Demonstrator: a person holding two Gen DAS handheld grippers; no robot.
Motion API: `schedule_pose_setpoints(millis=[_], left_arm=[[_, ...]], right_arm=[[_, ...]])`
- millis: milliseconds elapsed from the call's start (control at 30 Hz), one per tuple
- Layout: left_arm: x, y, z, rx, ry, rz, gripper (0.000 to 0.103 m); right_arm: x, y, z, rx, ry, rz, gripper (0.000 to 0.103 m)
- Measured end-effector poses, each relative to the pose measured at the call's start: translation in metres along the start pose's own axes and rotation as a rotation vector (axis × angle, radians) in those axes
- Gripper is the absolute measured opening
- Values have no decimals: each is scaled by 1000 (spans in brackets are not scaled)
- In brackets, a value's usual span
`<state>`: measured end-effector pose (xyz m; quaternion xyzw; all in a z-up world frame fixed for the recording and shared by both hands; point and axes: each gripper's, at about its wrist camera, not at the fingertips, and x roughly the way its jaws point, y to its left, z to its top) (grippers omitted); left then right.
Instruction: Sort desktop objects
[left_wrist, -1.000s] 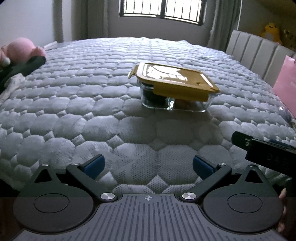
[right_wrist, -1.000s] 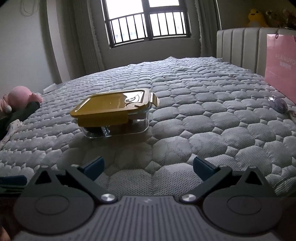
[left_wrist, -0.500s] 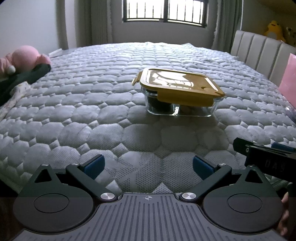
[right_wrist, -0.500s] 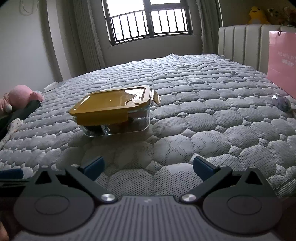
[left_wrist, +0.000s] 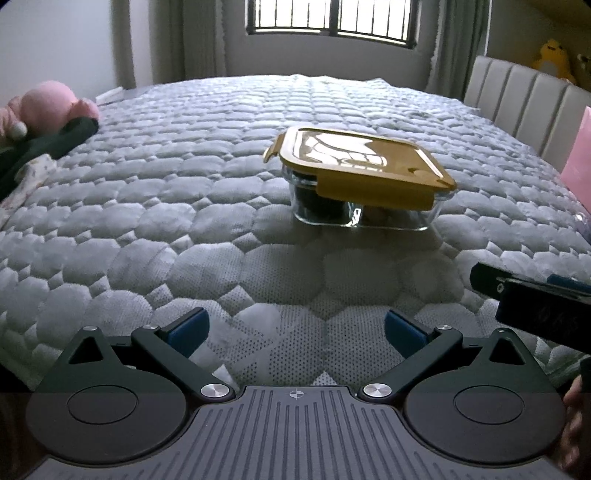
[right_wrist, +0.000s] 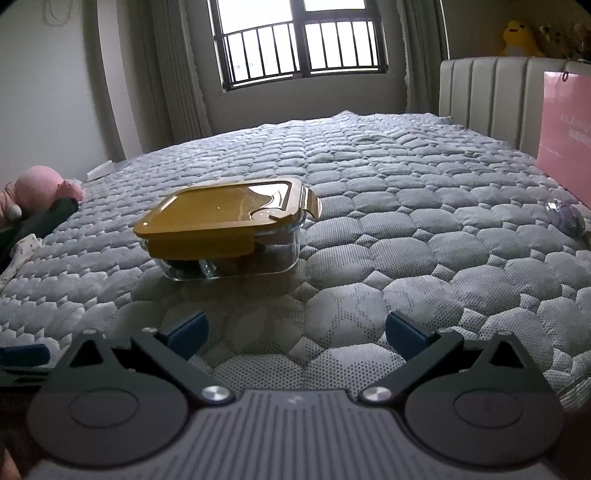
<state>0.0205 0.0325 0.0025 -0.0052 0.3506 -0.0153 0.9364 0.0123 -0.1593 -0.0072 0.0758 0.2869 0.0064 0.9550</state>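
Both tongs have come closer to the glass box (left_wrist: 360, 199) with its yellow lid (right_wrist: 225, 216); left tongs (left_wrist: 295, 328) and right tongs (right_wrist: 297, 328) stay spread, empty, box ahead.

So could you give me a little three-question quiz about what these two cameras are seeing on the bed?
1. True or false: the yellow lid sits on the glass container.
2. Which lies near the pink bag on the quilt? A) a clear round trinket B) a spoon C) a book
3. Fill in: both the left gripper and the right gripper have their jaws ____.

Key: 1 true. 2 A. 3 open, with nothing between them.
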Motion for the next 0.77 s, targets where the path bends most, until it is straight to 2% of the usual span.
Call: schedule_pose_setpoints(millis=[433,767], left_arm=[[9,-4,9,4,8,-24,103],[24,-4,13,-8,47,-10,103]], right_arm=[[14,-6,1,11,26,-22,103],[25,-13,3,31,48,-27,103]])
